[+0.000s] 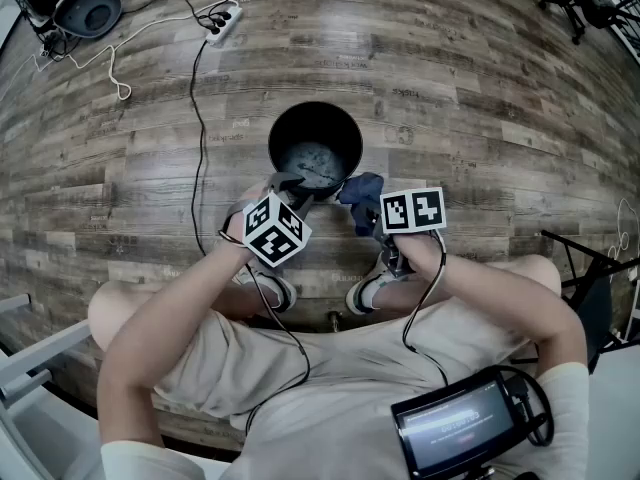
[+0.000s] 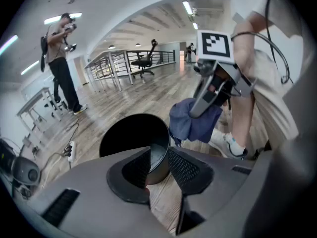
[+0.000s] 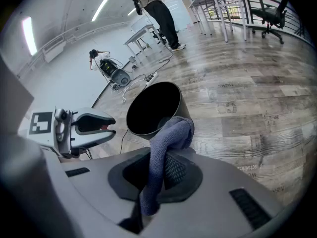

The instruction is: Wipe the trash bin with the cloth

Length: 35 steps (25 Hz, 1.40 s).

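grey-brown wood-plank floor [image 1: 480, 118] in a big open office, with strip lights overhead. a railing [image 2: 114, 63] and an office chair [image 2: 144, 61] are far back, and white tables [image 3: 218, 4] run along one side. the black trash bin [image 1: 345, 133] stands upright on the floor right in front of the seated person's shoes, mouth open and its scuffed bottom showing. the left gripper [image 1: 292, 186] is at the bin's near rim, jaws partly apart with a stretch of the rim in the gap; i see neither pad pressing on it. the right gripper [image 3: 157, 170] is clamped on the blue-grey cloth [image 3: 166, 143], which bunches over the jaw tips just beside the bin's near-right rim, outside it.

there's plenty of bare floor round the bin's far side and both flanks. a power strip [image 1: 222, 18] and its cables lie well off, near a dark round device [image 1: 85, 8]. another person [image 2: 62, 63] stands far back.

the cloth's tail drops out of sight between the right jaws. from above, the grippers cover the bin's near wall. i can't tell whether the cloth touches the bin.
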### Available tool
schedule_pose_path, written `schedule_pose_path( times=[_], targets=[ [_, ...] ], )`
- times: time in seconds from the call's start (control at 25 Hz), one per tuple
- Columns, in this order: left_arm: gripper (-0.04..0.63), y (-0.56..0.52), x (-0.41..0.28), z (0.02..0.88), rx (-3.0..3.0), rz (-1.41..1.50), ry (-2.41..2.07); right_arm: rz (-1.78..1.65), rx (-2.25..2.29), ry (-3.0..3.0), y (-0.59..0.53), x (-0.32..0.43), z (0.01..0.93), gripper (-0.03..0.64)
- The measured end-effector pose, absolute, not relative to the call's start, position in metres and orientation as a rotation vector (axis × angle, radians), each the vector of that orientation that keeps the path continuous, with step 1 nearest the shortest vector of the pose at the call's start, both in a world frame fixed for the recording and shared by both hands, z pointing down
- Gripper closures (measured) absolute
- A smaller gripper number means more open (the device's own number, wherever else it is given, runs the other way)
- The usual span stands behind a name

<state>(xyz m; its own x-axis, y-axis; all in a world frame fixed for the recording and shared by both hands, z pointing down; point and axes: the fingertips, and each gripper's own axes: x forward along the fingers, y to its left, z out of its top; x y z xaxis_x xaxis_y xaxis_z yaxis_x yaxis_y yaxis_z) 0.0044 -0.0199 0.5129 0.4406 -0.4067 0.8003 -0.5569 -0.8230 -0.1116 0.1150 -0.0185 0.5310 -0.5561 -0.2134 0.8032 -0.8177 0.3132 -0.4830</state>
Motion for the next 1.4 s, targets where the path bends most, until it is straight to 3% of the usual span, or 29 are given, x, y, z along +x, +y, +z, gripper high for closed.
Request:
schedule_pose_path(
  times=[0.6, 0.88, 1.12, 1.24, 1.4],
  targets=[
    [0.479, -0.024, 0.010, 0.562, 2.664, 1.747, -0.734, 1.255, 0.865, -2.023, -0.029, 0.093, 0.566, 0.591],
    [0.539, -0.029, 0.007, 0.572, 2.655, 1.815, -0.694, 1.248, 0.826, -2.053, -0.029, 0.080, 0.577, 0.591],
    [0.532, -0.029, 0.009, 0.574, 2.713, 1.883, -0.589, 1.248, 0.814, -2.049, -0.028, 0.072, 0.588, 0.591],
    [0.473, -0.026, 0.012, 0.573, 2.704, 1.830, -0.518, 1.251, 0.812, -2.045, -0.028, 0.073, 0.591, 0.591],
    [0.472, -0.025, 0.005, 0.585, 2.677, 1.916, -0.463, 1.259, 0.807, -2.059, -0.030, 0.072, 0.592, 0.591]
  ],
)
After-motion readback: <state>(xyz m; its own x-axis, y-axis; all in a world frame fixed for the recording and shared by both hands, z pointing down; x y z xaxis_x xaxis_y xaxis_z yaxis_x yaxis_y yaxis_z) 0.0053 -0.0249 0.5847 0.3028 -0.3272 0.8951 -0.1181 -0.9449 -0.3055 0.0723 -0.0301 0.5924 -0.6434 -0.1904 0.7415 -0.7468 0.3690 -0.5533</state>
